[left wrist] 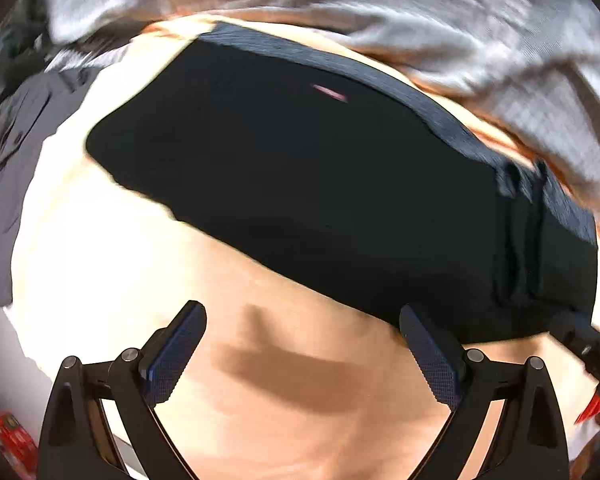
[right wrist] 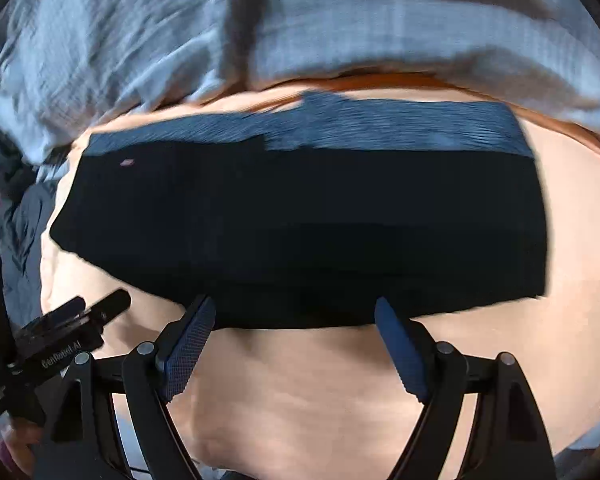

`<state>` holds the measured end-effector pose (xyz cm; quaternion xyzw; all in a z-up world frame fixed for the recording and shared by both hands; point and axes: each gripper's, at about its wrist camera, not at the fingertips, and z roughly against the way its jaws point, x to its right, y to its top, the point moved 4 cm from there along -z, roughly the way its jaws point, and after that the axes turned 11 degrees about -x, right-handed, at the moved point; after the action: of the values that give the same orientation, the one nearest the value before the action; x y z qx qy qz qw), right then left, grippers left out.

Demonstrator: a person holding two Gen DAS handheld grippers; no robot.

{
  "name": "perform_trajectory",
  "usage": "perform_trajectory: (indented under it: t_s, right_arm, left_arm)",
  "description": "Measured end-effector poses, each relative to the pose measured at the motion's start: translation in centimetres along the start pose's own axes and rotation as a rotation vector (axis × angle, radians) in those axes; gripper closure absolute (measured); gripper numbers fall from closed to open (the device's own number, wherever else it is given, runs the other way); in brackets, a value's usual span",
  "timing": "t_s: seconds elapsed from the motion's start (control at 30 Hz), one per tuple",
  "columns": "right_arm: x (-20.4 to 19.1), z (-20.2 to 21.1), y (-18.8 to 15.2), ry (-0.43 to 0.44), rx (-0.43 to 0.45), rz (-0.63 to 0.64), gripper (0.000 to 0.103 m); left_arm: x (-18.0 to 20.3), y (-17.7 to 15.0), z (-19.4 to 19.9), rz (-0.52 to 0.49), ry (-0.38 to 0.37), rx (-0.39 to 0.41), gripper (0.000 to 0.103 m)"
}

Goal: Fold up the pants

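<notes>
I am holding both grippers spread and empty over the peach bedsheet (right wrist: 572, 240), the folded black pants with ribbed blue waistband (right wrist: 300, 232) lying crosswise at twelve o'clock, nearer my right gripper (right wrist: 294, 312) than my left gripper (left wrist: 302, 318).

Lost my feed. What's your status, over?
Left gripper open, empty. Right gripper open at the near edge of the pants. Pants flat on the sheet. Blanket behind, clear.
</notes>
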<state>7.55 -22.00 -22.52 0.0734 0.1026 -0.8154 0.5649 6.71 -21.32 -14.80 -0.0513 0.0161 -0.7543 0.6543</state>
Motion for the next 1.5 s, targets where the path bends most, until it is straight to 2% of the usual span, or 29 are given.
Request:
perform_trajectory:
  t_s: [0.13,0.27,0.4,0.53,0.83,0.9,1.03,1.2,1.27,1.4,1.47,1.5]
  right_arm:
    - [-1.0,-2.7,0.3,-0.006,-0.066,-0.005,0.018]
    - [-0.6,-4.7,0.1,-0.042,-0.103,0.001,0.018]
    - [-1.0,-5.5,0.1,-0.059,-0.11,0.032,0.014]
    - [-1.5,-5.9,0.1,-0.066,-0.113,0.047,0.007]
    - [-2.4,-6.8,-0.1,-0.07,-0.123,0.064,0.005]
    - [-3.0,-7.1,0.1,-0.074,-0.125,0.067,0.005]
    - [-2.6,-7.0,-0.6,-0.08,-0.125,0.072,0.005]
    - [-2.5,-7.1,-0.7,-0.083,-0.127,0.079,0.005]
    - [-2.5,-7.3,-0.8,-0.078,-0.13,0.08,0.005]
    - [-2.4,-7.1,-0.6,-0.075,-0.133,0.088,0.005]
    - [-2.5,-6.8,-0.5,-0.076,-0.136,0.096,0.005]
    - [-2.6,-6.5,-0.5,-0.074,-0.135,0.099,0.005]
  left_arm:
    - [-4.3,1.5,-0.1,0.1,-0.051,0.008,0.005]
    - [-7.3,2.9,0.2,0.14,-0.088,0.051,0.005]
    - [-10.2,4.5,-0.8,0.221,-0.242,0.077,0.005]
    - [-11.1,5.5,-2.2,0.272,-0.403,0.065,0.005]
    - [-9.6,7.4,-2.7,0.248,-0.558,0.106,0.005]
    - [-8.9,7.9,-2.4,0.245,-0.564,0.115,0.005]
    - [-9.3,8.2,-1.3,0.263,-0.657,0.159,0.005]
    - [-8.8,8.5,-3.0,0.251,-0.638,0.139,0.005]
    - [-8.2,8.5,-3.2,0.23,-0.615,0.156,0.002]
    - [-7.6,8.8,-3.2,0.238,-0.527,0.154,0.002]
    - [-7.4,8.9,-3.1,0.267,-0.474,0.147,0.007]
    - [-7.5,8.9,-3.1,0.277,-0.429,0.146,0.023]
